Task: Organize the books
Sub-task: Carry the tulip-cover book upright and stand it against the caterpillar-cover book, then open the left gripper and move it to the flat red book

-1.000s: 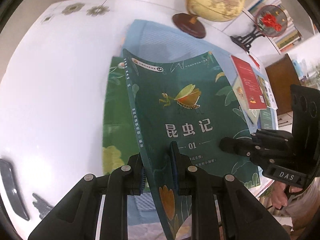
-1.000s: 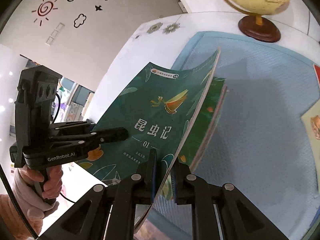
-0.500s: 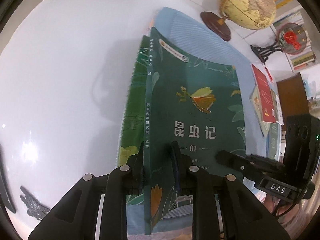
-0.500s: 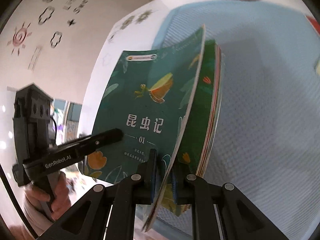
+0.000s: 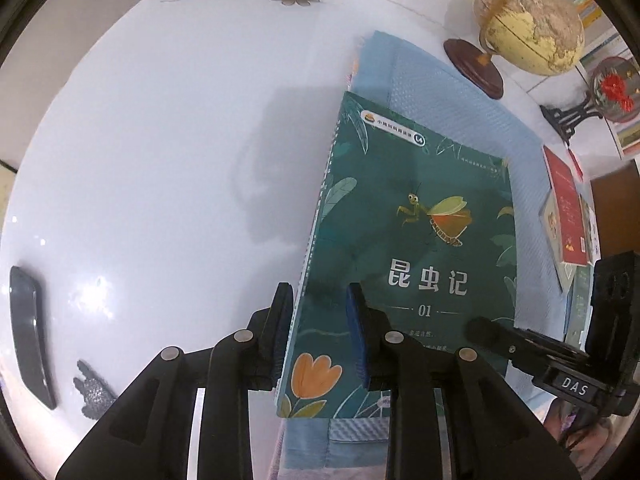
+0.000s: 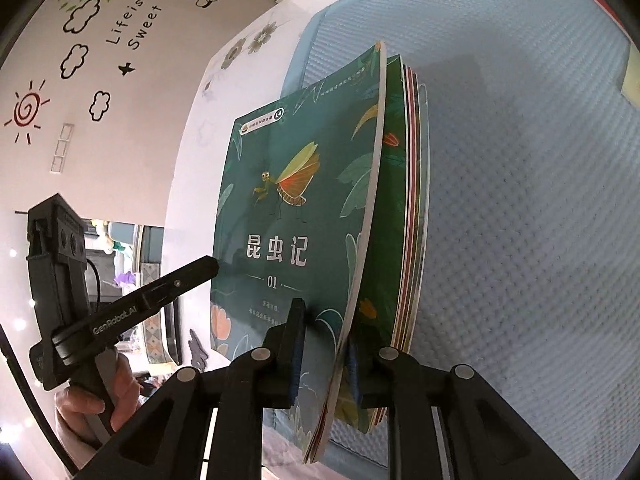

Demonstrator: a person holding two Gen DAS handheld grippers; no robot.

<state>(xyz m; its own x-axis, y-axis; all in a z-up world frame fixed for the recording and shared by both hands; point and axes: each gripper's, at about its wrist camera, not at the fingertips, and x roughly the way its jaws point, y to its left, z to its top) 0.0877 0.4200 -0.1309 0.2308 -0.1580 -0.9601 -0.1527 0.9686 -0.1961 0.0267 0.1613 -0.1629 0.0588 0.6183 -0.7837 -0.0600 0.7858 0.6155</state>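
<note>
The green book point(image 6: 280, 216) hides the stacked books point(image 6: 412, 208) beneath, only their edges showing.

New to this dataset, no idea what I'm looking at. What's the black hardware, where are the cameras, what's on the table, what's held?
No robot here: a person holds a two-finger claw in each hand, with a fisheye camera on each looking along its fingers.

Left wrist view: the left claw straddles the spine edge of the green insect book; the right claw enters from the right.

Right wrist view: the right claw pinches the same book's open edge, with more thin books stacked right behind it; the left claw shows on the left.

The books rest on a blue mat on a white table. Also there: a globe, a red book.
</note>
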